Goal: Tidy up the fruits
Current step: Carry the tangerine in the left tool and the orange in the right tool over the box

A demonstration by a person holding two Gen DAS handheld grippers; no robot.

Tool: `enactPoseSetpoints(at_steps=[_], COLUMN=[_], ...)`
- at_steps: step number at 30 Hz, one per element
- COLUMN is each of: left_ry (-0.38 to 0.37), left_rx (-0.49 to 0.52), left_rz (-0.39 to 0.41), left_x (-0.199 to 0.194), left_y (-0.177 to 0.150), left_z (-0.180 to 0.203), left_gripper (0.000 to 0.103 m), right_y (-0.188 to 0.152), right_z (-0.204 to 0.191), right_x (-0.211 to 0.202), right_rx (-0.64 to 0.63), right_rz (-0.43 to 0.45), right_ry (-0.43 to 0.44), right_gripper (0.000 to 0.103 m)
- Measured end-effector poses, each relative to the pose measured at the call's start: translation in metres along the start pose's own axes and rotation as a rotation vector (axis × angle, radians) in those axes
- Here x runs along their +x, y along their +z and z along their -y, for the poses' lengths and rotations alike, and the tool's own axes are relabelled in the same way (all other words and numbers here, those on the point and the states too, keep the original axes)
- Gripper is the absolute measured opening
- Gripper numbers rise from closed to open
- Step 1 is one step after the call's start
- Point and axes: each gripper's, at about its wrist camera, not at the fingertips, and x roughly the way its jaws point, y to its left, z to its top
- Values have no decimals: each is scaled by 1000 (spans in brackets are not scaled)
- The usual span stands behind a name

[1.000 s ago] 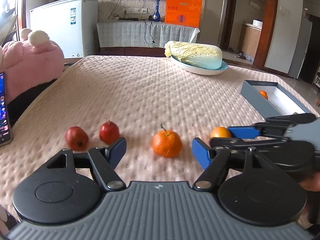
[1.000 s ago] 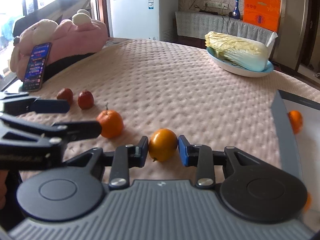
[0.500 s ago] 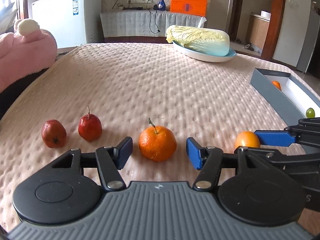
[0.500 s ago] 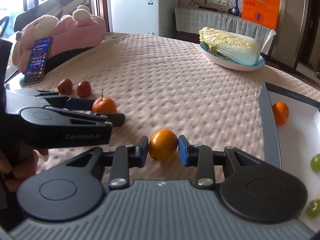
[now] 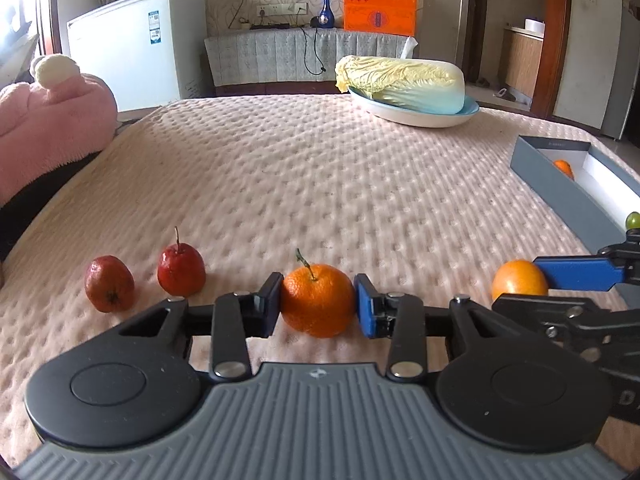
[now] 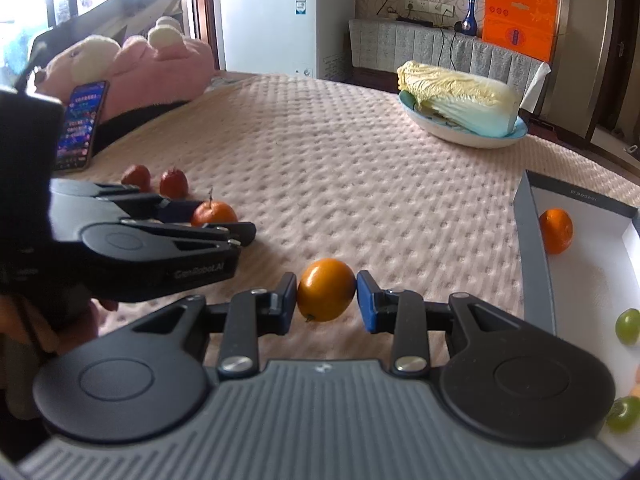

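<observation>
Stemmed mandarin (image 5: 318,300) sits low centre, pinched between the left tool (image 5: 318,306) pads on the pink-quilted desk (image 5: 320,184). The right tool (image 6: 326,298) is closed on a smooth orange (image 6: 326,290), also low centre. Two red fruits (image 5: 144,278) lie lower left; the grey box (image 6: 534,264) at right holds another orange (image 6: 556,230) and green grapes (image 6: 627,326).

Grey shallow cardboard box (image 5: 568,196) cut off by right edge, left view; interior mostly hidden behind near wall. Green grape (image 5: 633,220) half cropped. Glowing smartphone (image 6: 80,126) screen text blurred. Lower green grapes (image 6: 624,413) cropped, right view.
</observation>
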Motion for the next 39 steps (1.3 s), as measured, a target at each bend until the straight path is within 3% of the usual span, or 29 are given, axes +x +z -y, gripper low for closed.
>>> enactPoseSetpoints(at_steps=[22,39], left_ry=[-57,-111], left_rx=[47,88], left_rz=[60,72], left_x=[-54,-62], left_y=[11,9], left_z=[19,58], left_gripper=[42,42], right_y=[3,-11], right_z=[21,38], right_x=[-72,-101], right_rx=[47,44], right_rz=[136,159], right_ry=[13,-7], right_gripper=[35,35])
